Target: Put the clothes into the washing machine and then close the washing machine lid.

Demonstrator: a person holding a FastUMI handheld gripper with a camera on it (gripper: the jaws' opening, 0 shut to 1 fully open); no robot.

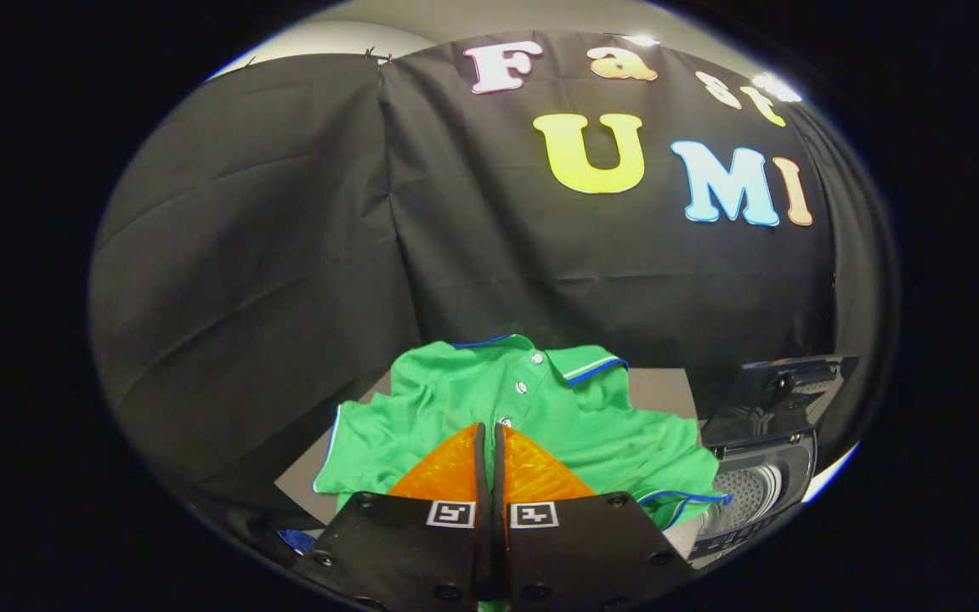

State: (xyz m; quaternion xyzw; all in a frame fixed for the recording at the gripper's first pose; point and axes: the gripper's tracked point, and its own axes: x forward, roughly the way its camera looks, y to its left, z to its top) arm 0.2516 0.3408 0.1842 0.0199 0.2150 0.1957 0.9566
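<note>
The green polo shirt (pixel 532 416) lay spread on the grey table (pixel 664 391) at lower centre, collar pointing away toward the black cloth wall, the open washing machine (pixel 757 484) just right of it, and the fingers (pixel 489 438) closed together over its placket, gripping nothing visible.

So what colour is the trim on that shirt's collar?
Blue and white striping on the green shirt's collar, clearest in the gripper view.

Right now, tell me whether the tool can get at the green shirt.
Probably yes. The tool has its fingers closed together, over the green polo shirt spread on the table, with nothing between them. It would need to open first. The washing machine stands off to the side, lid up.
</note>
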